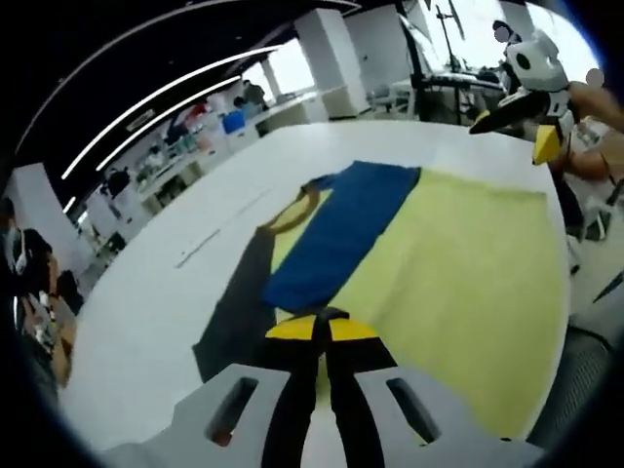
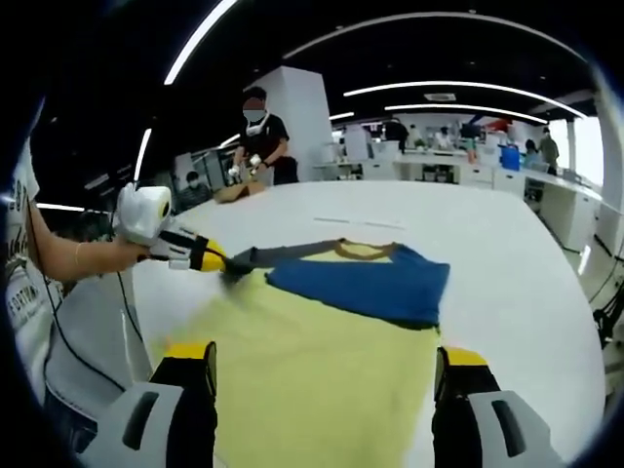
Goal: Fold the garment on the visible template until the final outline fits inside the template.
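No legible writing on garment (image 2: 363,289)

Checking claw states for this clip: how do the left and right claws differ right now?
The left claw is shut on the garment at its edge; the right claw stands open, holding nothing. The left touches the cloth; the right hovers above the yellow template. Both have yellow tips.
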